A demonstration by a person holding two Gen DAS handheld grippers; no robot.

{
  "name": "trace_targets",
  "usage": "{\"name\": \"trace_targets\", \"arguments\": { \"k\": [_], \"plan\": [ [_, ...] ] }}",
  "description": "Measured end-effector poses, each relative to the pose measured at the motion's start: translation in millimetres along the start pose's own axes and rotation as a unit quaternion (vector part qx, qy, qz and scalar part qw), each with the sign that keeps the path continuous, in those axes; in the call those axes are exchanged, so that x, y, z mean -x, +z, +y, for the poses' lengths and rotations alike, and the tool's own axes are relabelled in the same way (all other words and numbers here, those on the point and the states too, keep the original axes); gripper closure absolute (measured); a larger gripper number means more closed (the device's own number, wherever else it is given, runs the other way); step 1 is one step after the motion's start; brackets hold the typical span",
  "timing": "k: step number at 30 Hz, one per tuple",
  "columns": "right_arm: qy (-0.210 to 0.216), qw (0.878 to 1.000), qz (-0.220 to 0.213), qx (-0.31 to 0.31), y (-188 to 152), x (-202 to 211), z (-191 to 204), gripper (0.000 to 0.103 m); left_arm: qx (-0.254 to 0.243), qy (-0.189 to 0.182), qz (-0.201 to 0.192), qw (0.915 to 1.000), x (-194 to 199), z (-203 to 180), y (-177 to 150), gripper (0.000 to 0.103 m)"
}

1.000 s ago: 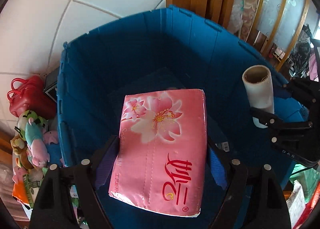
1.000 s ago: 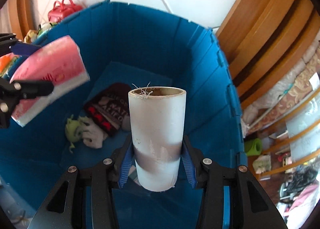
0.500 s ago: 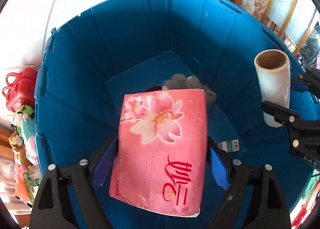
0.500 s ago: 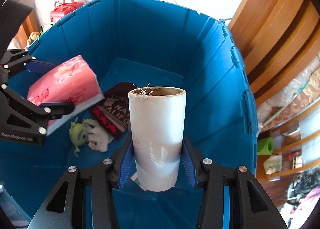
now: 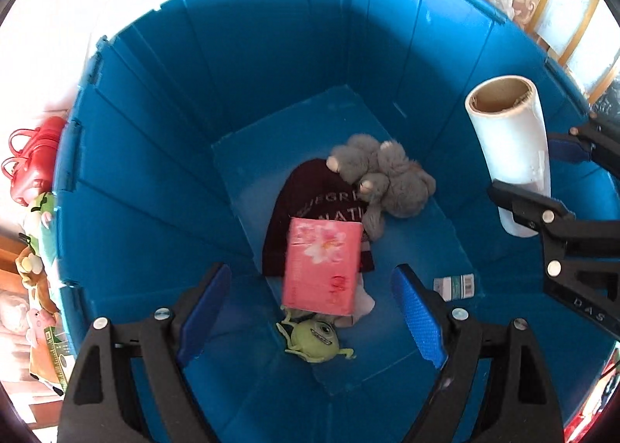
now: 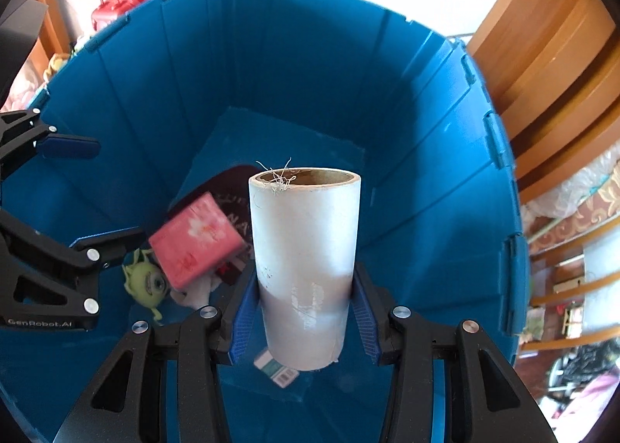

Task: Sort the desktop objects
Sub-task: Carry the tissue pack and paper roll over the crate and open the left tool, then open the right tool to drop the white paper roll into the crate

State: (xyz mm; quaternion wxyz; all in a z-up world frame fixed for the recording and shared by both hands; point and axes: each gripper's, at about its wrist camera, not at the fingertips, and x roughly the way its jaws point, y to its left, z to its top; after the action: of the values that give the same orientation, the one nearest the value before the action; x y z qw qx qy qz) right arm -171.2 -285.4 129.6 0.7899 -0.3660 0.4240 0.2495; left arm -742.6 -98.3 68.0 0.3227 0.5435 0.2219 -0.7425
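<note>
A pink tissue pack lies at the bottom of the deep blue bin, on a dark maroon cloth; it also shows in the right wrist view. My left gripper is open and empty above the bin. My right gripper is shut on a white roll with a cardboard core and holds it upright over the bin. The roll also shows at the right of the left wrist view.
In the bin lie a grey plush toy, a green one-eyed plush and a small green-white packet. Outside stand a red handbag, plush toys and wooden furniture.
My left gripper has opened and the pink tissue pack has dropped to the bottom of the bin. The right gripper still holds the roll and has moved further over the bin.
</note>
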Motion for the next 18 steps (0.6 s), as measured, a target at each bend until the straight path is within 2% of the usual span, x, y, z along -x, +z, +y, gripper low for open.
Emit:
{"name": "trace_targets", "arguments": {
  "k": [11,17,18],
  "plan": [
    [0.004,0.998,0.069,0.014,-9.3,-35.1,-3.9,0.058,-0.008,-0.014,0.03,0.9994,-16.8,-10.3,-6.4,0.018],
    [0.0,0.998,0.068,0.014,-12.9,-34.9,-3.9,0.057,-0.01,-0.016,0.03,0.9994,-17.4,-13.0,-8.0,0.018],
    [0.0,0.998,0.066,0.013,-15.1,-31.3,-0.2,0.054,-0.011,-0.016,0.031,0.9993,-16.8,-13.0,-8.4,0.018]
  ]
}}
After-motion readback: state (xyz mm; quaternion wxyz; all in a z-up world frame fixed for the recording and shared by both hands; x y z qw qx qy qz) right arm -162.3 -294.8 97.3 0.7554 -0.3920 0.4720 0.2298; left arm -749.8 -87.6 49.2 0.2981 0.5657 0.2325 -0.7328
